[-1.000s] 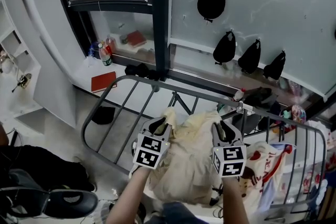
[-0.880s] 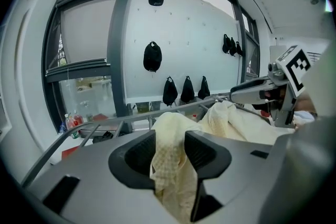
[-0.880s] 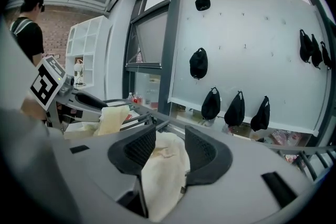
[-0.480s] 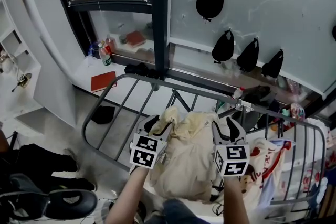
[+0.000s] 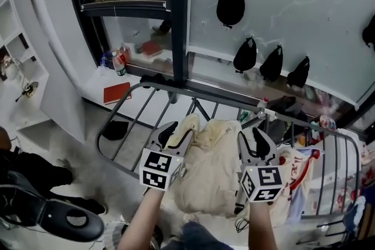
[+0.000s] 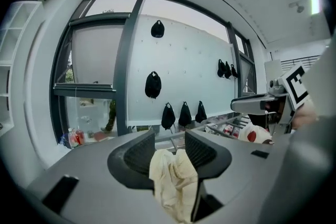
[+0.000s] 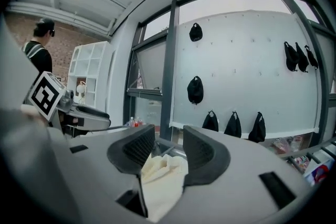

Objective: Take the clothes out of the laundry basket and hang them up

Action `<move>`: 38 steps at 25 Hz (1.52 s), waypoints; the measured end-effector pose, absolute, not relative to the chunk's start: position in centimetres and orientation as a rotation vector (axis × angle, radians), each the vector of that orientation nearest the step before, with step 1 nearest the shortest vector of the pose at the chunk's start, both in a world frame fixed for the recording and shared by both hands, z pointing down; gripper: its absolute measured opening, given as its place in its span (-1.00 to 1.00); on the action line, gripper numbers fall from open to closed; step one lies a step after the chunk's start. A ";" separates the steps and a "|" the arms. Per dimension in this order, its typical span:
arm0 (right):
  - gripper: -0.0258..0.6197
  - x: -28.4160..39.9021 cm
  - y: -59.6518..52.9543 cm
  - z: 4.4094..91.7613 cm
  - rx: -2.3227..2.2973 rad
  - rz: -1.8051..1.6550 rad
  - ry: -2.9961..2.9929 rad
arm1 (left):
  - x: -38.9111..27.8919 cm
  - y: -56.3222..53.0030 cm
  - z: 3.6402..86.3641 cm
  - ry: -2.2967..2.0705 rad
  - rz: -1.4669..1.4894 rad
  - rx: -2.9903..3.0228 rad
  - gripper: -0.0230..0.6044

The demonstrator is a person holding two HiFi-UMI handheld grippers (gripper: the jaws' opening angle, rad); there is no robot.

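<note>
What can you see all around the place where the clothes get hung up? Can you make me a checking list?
Surface: grey drying rack beside the window, over a pale floor.
Job's things: cream garment draped over the rack; laundry basket not in view.
Clutter: white cloth with red print on the rack's right part; red book and bottles on the sill.
Grippers: left gripper and right gripper are both open. Their jaws have just been opening, and cream cloth lies loose between each pair.
Cables: nothing seen.
Surroundings: black bags hang on the white wall; white shelves and a person show in the right gripper view.
</note>
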State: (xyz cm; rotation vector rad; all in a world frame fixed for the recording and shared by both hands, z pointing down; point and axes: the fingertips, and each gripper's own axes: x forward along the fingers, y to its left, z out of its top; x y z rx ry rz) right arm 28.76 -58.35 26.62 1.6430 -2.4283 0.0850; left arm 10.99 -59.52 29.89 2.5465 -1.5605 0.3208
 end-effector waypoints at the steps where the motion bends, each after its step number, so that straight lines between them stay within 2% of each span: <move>1: -0.40 28.6 -57.6 26.0 1.642 0.070 -2.455 | 11.0 -58.8 29.1 -1.570 0.292 2.561 -0.35; 7: -0.68 27.9 -51.9 23.0 1.667 -0.023 -2.542 | 10.5 -53.7 25.4 -1.641 0.125 2.632 -0.72; 10: -0.81 27.9 -48.9 22.4 1.680 -0.051 -2.557 | 10.5 -50.9 24.5 -1.640 0.071 2.651 -0.82; 14: -0.91 28.3 -45.0 21.6 1.706 -0.069 -2.570 | 10.5 -47.2 23.9 -1.651 0.041 2.664 -0.86; 27: -0.92 31.5 -35.4 21.2 1.773 -0.092 -2.587 | 12.2 -37.9 23.4 -1.670 0.031 2.681 -0.86; 38: -0.92 32.7 -32.6 22.1 1.798 -0.072 -2.583 | 13.1 -35.3 22.5 -1.665 0.033 2.703 -0.86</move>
